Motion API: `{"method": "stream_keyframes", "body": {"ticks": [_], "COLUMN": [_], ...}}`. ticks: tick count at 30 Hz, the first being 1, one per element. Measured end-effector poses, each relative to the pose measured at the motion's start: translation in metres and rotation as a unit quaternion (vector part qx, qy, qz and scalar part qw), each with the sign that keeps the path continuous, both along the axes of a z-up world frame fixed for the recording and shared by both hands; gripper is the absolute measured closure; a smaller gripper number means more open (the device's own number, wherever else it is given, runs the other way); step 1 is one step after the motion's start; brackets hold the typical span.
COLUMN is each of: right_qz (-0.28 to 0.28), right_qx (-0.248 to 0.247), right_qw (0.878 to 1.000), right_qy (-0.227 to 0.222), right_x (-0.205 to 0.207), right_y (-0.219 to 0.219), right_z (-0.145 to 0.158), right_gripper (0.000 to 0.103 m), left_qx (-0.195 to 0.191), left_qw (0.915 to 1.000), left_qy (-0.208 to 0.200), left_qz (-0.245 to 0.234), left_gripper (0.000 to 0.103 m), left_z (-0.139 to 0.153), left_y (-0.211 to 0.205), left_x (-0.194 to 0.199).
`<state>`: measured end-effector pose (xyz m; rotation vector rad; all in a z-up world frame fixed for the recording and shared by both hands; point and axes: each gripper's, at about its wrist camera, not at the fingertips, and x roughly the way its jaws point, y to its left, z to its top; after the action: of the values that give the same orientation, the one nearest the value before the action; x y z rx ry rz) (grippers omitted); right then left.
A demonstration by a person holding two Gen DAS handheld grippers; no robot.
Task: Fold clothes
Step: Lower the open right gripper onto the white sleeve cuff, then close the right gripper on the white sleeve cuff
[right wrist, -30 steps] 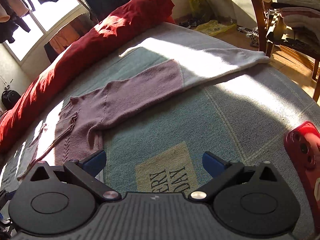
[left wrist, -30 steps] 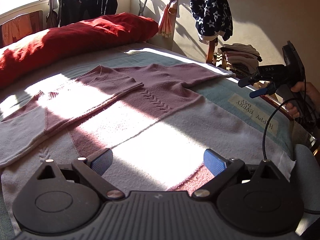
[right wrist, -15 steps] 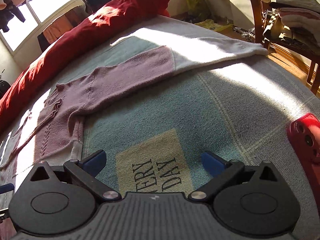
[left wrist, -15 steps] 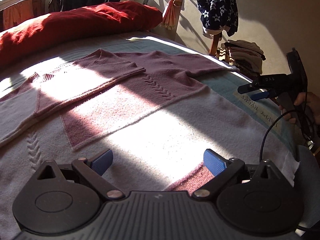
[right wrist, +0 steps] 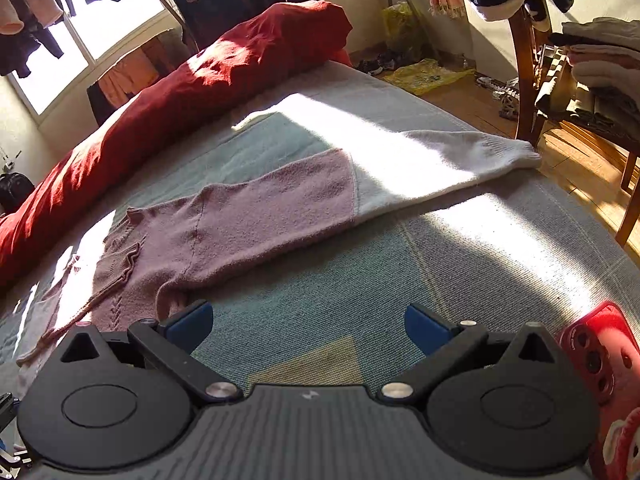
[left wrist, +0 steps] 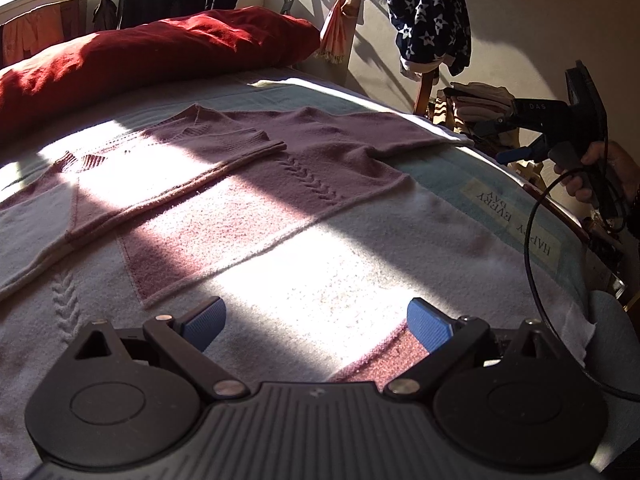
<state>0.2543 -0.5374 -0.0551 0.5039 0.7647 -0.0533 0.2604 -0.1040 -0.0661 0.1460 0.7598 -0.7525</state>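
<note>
The right gripper (right wrist: 308,330), held unclenched and empty like the left gripper (left wrist: 316,320), was judged nearer the sweater (right wrist: 248,220) spread on the bed (right wrist: 460,264), whose outstretched sleeve (right wrist: 432,160) was seen running ahead and rightward toward the bed's edge.

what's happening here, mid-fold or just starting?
Partly folded, by the look of it. A person holds a tool in each hand over a pink and white sweater spread on the bed. One sleeve already lies across the chest; the other sleeve is still stretched out toward the bed's edge. The left tool and right tool are both open and hold nothing.
</note>
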Motion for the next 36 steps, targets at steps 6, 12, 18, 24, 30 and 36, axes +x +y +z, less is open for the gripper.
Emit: {"method": "stream_keyframes", "body": {"ticks": [6, 12, 18, 24, 30, 36], "right_qz": [-0.061, -0.105, -0.13, -0.167, -0.226, -0.235], "right_qx": [0.063, 0.073, 0.084, 0.093, 0.151, 0.221], "right_qw": [0.996, 0.991, 0.988, 0.981, 0.961, 0.94], "right_qy": [-0.032, -0.035, -0.018, -0.02, -0.051, -0.111], "right_x": [0.013, 0.03, 0.05, 0.06, 0.057, 0.06], "right_y": [-0.037, -0.072, -0.103, -0.126, -0.158, -0.168], "right_z": [-0.003, -0.006, -0.028, -0.054, -0.078, -0.093], "right_gripper": [0.0, 0.009, 0.04, 0.039, 0.038, 0.016], "left_qx": [0.0, -0.009, -0.017, -0.007, -0.005, -0.01], "left_qw": [1.0, 0.9999, 0.9997, 0.9998, 0.9998, 0.9997], "left_qy": [0.005, 0.006, 0.005, -0.007, -0.012, -0.014], "left_qz": [0.006, 0.012, 0.018, 0.016, 0.016, 0.016], "left_gripper": [0.006, 0.004, 0.004, 0.003, 0.003, 0.001], "left_z": [-0.007, -0.01, -0.012, -0.014, -0.016, -0.018], "left_y": [0.0, 0.003, 0.004, 0.0, -0.001, -0.001], "left_x": [0.005, 0.008, 0.011, 0.009, 0.009, 0.009]}}
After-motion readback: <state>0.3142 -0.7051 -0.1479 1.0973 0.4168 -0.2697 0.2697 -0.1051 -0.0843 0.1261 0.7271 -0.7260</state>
